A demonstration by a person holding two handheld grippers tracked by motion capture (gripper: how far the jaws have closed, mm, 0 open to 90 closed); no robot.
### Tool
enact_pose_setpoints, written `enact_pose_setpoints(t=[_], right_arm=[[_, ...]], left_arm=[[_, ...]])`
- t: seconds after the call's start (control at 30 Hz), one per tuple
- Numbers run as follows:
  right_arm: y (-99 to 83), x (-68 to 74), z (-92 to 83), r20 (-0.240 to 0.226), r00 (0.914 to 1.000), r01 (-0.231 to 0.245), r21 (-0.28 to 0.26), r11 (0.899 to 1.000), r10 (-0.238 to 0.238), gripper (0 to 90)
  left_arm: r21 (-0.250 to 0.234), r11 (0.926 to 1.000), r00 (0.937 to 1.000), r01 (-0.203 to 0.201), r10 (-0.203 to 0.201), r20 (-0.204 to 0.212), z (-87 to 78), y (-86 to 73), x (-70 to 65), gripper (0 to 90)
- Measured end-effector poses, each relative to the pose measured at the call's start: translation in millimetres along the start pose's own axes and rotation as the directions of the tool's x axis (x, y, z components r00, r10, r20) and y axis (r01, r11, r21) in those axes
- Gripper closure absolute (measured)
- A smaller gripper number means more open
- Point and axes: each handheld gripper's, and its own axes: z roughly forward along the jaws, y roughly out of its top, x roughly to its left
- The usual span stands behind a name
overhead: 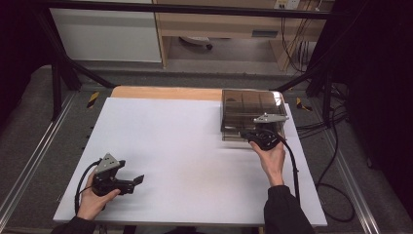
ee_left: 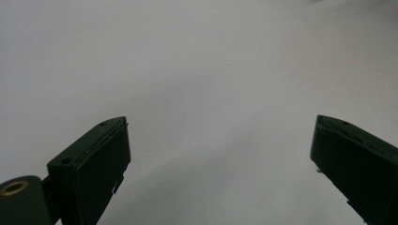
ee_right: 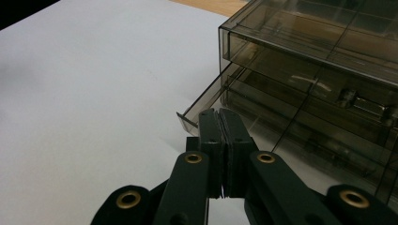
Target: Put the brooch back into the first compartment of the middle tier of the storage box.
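Though no label legible, smoky drawer box (ee_right: 319, 61), R gripper (ee_right: 219, 117) fingers together at drawer front (ee_right: 199, 105), L gripper (ee_left: 220, 140) fingers apart.

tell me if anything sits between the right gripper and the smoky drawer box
Nothing visible does. The right gripper, its fingers pressed together, is right at the front edge of the partly open bottom drawer of the smoky drawer box. Only bare white table lies around it.

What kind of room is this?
Probably a lab or workshop set up for recording. A dark metal frame stands around the white table, loose cables lie on the floor, and a smoky plastic drawer box sits on top.
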Motion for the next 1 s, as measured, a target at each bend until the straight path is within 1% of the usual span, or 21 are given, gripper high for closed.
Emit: enact_pose_setpoints(t=[0.33, 0.43, 0.63, 0.87, 1.0], right_arm=[[-0.2, -7.5, 13.2, 0.01, 0.9997, -0.021, 0.013, 1.0, 0.021, 89.0], [-0.9, -10.0, 16.8, 0.01, 0.9996, -0.025, 0.008, 1.0, 0.025, 88.9], [-2.3, -12.4, 24.4, 0.009, 0.9995, -0.03, 0.018, 0.999, 0.03, 89.0], [-3.6, -16.0, 33.2, 0.013, 0.9987, -0.049, 0.024, 0.999, 0.049, 89.0], [-3.3, -18.1, 38.8, 0.024, 0.9986, -0.049, 0.035, 0.998, 0.048, 89.0]], left_arm=[[-0.001, 1.0, 1.0, 0.001, -0.001, -0.001, -0.3, 0.0, 0.1, 4.9], [0.002, 1.0, 1.0, 0.0, 0.0, 0.0, 0.0, -0.1, 0.4, 4.9], [0.0, 1.0, 1.0, 0.0, 0.0, -0.001, -0.2, -0.1, 0.6, 4.9], [0.0, 1.0, 1.0, 0.001, -0.001, 0.0, 0.0, 0.0, 0.3, 4.9], [0.001, 1.0, 1.0, 0.001, -0.001, 0.0, 0.1, -0.2, 0.5, 4.9]])
